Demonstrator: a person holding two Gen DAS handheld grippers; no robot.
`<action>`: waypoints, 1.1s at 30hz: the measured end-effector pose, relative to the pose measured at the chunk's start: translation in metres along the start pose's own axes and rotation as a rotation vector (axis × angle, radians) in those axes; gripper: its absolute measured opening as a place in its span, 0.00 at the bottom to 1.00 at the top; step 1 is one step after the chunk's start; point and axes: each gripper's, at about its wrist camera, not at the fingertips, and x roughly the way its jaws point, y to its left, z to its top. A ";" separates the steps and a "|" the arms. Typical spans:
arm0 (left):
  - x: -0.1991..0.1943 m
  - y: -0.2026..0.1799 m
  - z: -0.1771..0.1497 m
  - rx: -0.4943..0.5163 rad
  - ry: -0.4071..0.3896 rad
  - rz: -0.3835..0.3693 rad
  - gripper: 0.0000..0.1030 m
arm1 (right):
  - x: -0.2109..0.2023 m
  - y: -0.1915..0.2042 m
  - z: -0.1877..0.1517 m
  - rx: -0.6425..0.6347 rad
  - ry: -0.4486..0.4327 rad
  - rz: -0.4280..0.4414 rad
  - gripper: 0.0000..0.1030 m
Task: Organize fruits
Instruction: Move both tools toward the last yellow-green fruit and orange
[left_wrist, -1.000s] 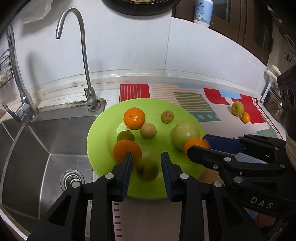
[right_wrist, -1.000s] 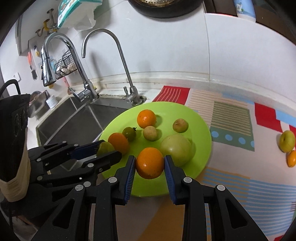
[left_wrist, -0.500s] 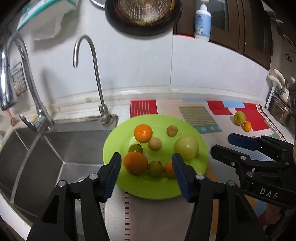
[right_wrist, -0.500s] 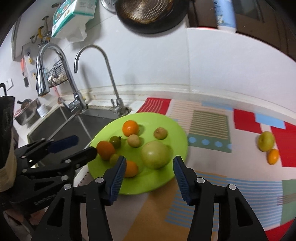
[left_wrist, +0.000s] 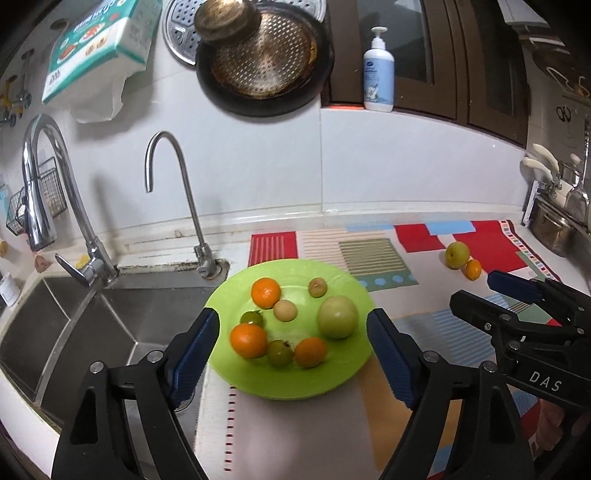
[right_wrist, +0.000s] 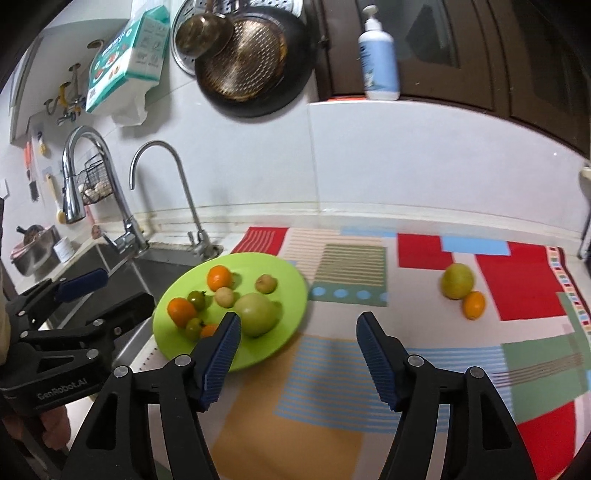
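Note:
A lime green plate (left_wrist: 343, 380) (right_wrist: 288, 280) lies on the patterned mat by the sink and holds several fruits: oranges, small green tomatoes, pale round fruits and a large green apple (left_wrist: 337, 317) (right_wrist: 256, 314). A yellow-green apple (left_wrist: 457, 254) (right_wrist: 457, 281) and a small orange (left_wrist: 472, 268) (right_wrist: 473, 304) lie touching on the mat at the right. My left gripper (left_wrist: 293, 354) is open and empty, held above the plate's near side. My right gripper (right_wrist: 297, 350) is open and empty, above the mat right of the plate.
A steel sink (left_wrist: 85, 325) with two faucets (left_wrist: 173, 192) lies left of the plate. The colourful mat (right_wrist: 406, 332) covers the counter. A pan (left_wrist: 262, 62), a soap bottle (left_wrist: 378, 74) and a paper pack hang or stand at the wall. Pots and utensils (left_wrist: 557, 221) stand far right.
Both grippers let go their fruits onto the plate, opened wide and drew back and up. The right gripper has swung to the right, over the mat.

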 end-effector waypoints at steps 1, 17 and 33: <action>-0.002 -0.004 0.001 0.000 -0.005 -0.002 0.83 | -0.004 -0.003 -0.001 0.001 -0.005 -0.009 0.64; -0.008 -0.082 0.019 0.018 -0.063 -0.040 0.93 | -0.053 -0.074 0.003 0.008 -0.062 -0.128 0.65; 0.039 -0.137 0.037 0.054 -0.027 -0.081 0.93 | -0.041 -0.134 0.015 -0.004 -0.057 -0.150 0.65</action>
